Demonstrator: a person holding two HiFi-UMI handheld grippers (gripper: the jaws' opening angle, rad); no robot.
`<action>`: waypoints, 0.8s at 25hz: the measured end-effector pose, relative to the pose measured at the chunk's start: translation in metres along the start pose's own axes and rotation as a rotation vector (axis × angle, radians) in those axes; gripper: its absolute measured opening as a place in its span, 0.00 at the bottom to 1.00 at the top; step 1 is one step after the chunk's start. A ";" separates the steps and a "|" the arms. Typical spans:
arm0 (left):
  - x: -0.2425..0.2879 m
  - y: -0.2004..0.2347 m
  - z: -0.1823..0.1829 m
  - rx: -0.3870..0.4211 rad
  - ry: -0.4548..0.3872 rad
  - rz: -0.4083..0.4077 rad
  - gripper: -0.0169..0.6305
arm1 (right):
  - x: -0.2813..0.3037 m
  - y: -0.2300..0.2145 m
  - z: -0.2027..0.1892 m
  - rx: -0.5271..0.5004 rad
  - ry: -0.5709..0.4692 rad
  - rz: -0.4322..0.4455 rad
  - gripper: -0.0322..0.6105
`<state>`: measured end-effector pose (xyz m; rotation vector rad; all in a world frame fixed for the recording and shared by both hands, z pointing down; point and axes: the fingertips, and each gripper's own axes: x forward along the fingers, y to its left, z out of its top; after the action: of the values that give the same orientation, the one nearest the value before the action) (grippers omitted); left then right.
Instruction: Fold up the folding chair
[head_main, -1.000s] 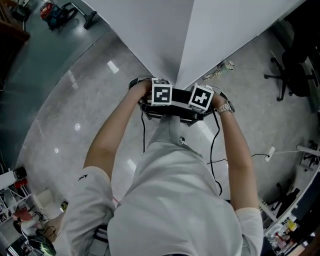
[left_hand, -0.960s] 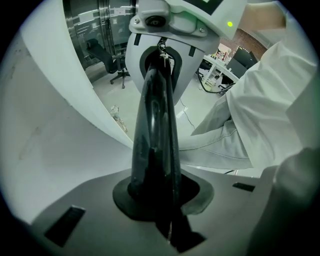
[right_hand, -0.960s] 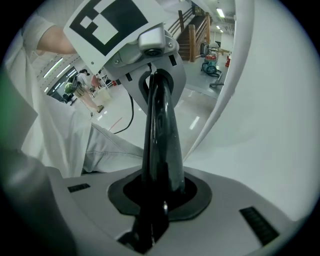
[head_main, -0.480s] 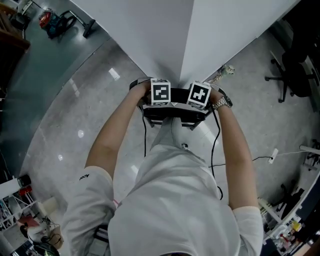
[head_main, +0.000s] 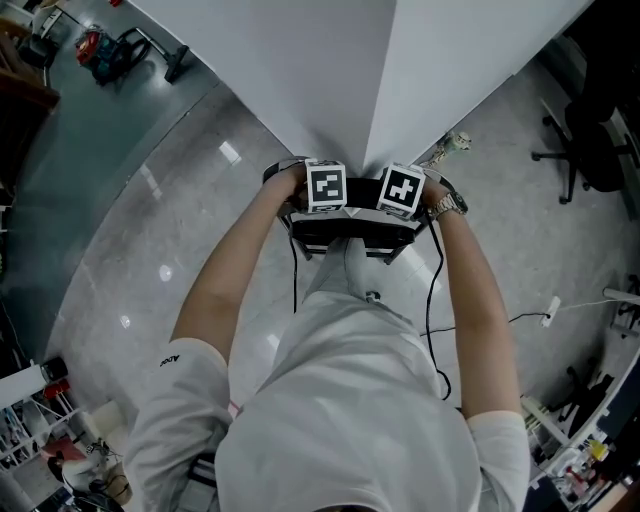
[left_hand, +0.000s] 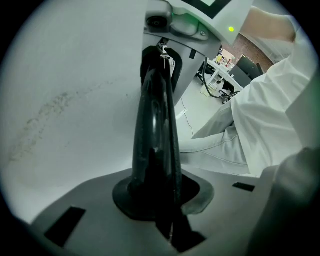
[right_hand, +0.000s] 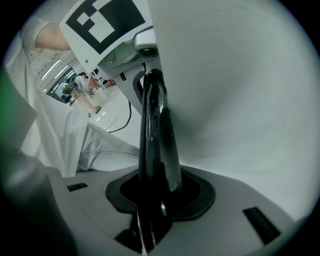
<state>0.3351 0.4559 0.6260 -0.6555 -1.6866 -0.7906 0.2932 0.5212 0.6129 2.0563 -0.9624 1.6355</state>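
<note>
The folding chair shows from above as a black bar (head_main: 350, 228) under both hands, close to the wall corner. My left gripper (head_main: 322, 215) and right gripper (head_main: 398, 218) sit side by side on it, pointing steeply down. In the left gripper view the chair's glossy black edge (left_hand: 155, 130) runs up from my left gripper (left_hand: 167, 220), whose jaws are shut on it. In the right gripper view the same edge (right_hand: 157, 135) stands between the jaws of my right gripper (right_hand: 147, 225). Those jaws have just been opening, and a thin pale slit shows beside the edge.
A white wall corner (head_main: 380, 80) stands right in front. An office chair (head_main: 590, 150) is at the right, a cable with a plug (head_main: 545, 310) lies on the floor, tools (head_main: 110, 45) sit far left, and cluttered shelves (head_main: 40, 430) are at the lower left.
Both grippers and the black bar have shifted slightly toward the wall corner, still side by side. The hands keep the same pose.
</note>
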 end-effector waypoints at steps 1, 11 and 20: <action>0.000 0.000 0.001 0.000 0.001 0.000 0.13 | 0.001 0.000 -0.001 0.003 0.000 0.002 0.23; 0.000 -0.004 0.004 0.037 -0.015 0.028 0.15 | 0.000 -0.003 -0.002 0.014 0.001 -0.018 0.26; 0.004 -0.004 0.011 0.059 -0.029 0.055 0.19 | 0.001 -0.003 -0.010 0.017 0.007 -0.026 0.28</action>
<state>0.3247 0.4624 0.6277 -0.6721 -1.7042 -0.6929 0.2884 0.5293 0.6176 2.0640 -0.9180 1.6422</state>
